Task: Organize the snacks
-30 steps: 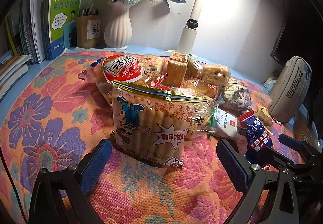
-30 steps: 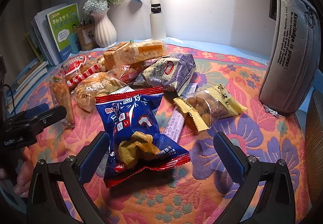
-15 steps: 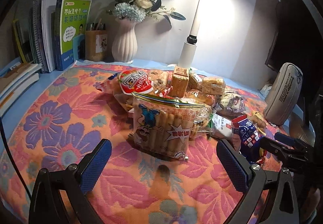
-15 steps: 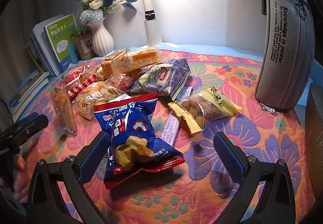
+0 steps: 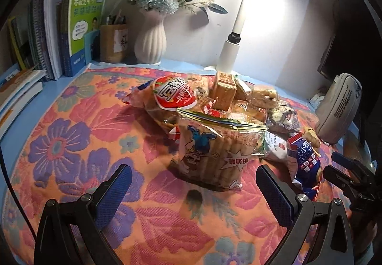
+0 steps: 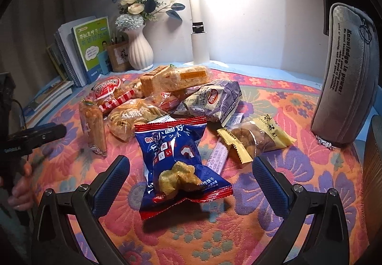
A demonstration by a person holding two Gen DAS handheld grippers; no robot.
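Note:
A pile of wrapped snacks lies on the flowered cloth (image 5: 71, 136). In the left wrist view a clear bag of biscuit sticks (image 5: 214, 152) stands ahead of my open, empty left gripper (image 5: 193, 195), apart from it. A red-labelled pack (image 5: 174, 95) and a brown cake block (image 5: 224, 90) sit behind. In the right wrist view a blue and red biscuit bag (image 6: 176, 162) lies between the fingers of my open right gripper (image 6: 191, 183), untouched. A yellow nut pack (image 6: 255, 138), a purple-white pack (image 6: 214, 100) and the stick bag (image 6: 93, 129) lie beyond.
A white vase of flowers (image 5: 150, 35), books (image 5: 71, 26), a pen holder (image 5: 112, 43) and a white lamp post (image 5: 236, 26) stand along the back wall. A grey pencil case (image 6: 348, 74) stands at the right. The cloth's left part (image 5: 59, 145) carries no snacks.
Both grippers have drawn back and up from the snacks, so the pile looks smaller. Both stay open and nothing was picked up.

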